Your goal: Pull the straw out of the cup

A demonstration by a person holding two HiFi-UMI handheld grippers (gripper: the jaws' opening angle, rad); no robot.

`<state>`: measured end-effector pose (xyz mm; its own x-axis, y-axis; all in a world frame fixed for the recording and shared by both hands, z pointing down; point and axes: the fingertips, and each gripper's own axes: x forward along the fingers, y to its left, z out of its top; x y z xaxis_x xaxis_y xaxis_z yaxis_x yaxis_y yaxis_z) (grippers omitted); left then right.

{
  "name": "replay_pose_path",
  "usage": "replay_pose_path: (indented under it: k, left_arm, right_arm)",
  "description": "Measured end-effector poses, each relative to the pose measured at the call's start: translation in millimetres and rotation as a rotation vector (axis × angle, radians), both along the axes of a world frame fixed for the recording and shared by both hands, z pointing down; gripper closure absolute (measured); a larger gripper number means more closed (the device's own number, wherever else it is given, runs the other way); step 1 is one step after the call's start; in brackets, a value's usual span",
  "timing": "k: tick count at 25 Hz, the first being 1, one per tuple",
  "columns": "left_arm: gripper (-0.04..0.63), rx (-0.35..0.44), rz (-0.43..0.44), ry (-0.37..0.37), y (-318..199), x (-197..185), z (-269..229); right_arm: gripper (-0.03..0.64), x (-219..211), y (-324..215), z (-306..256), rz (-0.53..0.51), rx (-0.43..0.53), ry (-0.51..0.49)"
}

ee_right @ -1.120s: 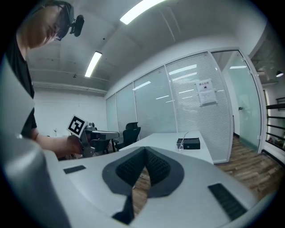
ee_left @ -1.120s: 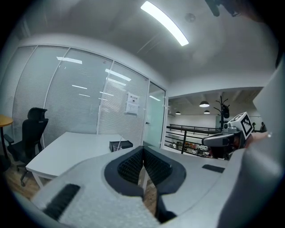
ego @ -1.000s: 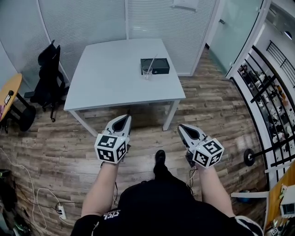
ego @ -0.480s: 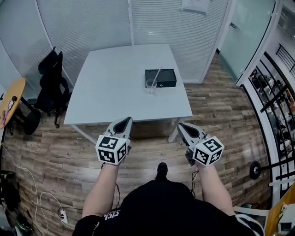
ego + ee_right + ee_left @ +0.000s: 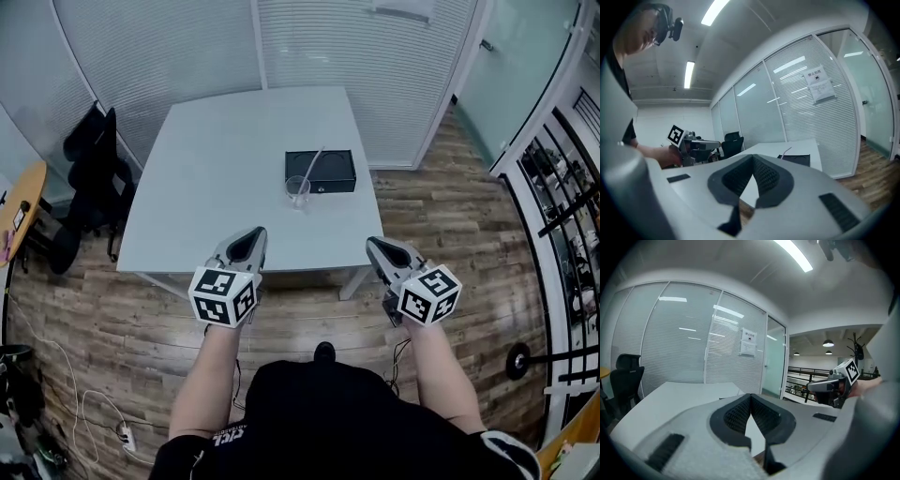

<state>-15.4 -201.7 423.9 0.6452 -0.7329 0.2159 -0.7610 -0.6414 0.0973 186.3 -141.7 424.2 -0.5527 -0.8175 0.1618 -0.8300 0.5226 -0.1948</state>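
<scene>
Across the table [image 5: 216, 159], well ahead between left gripper [image 5: 255, 232] and right gripper [image 5: 374, 243], both pressed together on nothing, the cup [image 5: 298, 194] holds its straw [image 5: 311, 164] leaning away rightward, seemingly nearer the left.

Desk [image 5: 216, 159]: plain pale grey top, white legs
Box [image 5: 321, 171]: black
Cup [image 5: 298, 191]: clear, no tint
Straw [image 5: 313, 159]: white
Floor [image 5: 122, 319]: brown wood planks, streaked light and dark
Chair [image 5: 92, 159]: black
Wall [image 5: 169, 47]: pale panels with fine white horizontal slats
Left claw [image 5: 258, 232]: light grey shell, black ridged pads, cube patterned in black and white squares
Right claw [image 5: 371, 242]: same grey shell and black pads, cube in black and white squares
Shirt [image 5: 319, 412]: black
</scene>
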Motion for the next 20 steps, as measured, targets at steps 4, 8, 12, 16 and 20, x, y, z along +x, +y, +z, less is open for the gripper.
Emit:
replay_pose_path:
  k: [4, 8, 12, 16, 20]
  left_arm:
    - [0.591, -0.019, 0.004, -0.008, -17.7, 10.2, 9.1]
    - [0.591, -0.051, -0.001, -0.003, -43.3, 4.6, 23.3]
    - [0.591, -0.064, 0.016, 0.005, -77.7, 1.8, 26.8]
    - [0.591, -0.067, 0.026, 0.026, -122.3, -6.5, 27.3]
    - [0.591, -0.075, 0.047, 0.038, -162.6, -18.3, 29.7]
  right_arm:
    - [0.611, 15.8, -24.7, 10.3, 0.019, -0.028, -0.015]
    - [0.611, 13.7, -45.5, 26.6, 0.019, -0.062, -0.012]
    - [0.611, 10.1, -75.4, 29.5, 0.041, -0.081, -0.017]
    - [0.611, -2.5, -114.5, 34.3, 0.042, -0.103, 0.005]
    - [0.611, -23.6, -152.3, 34.9, 0.043, -0.114, 0.021]
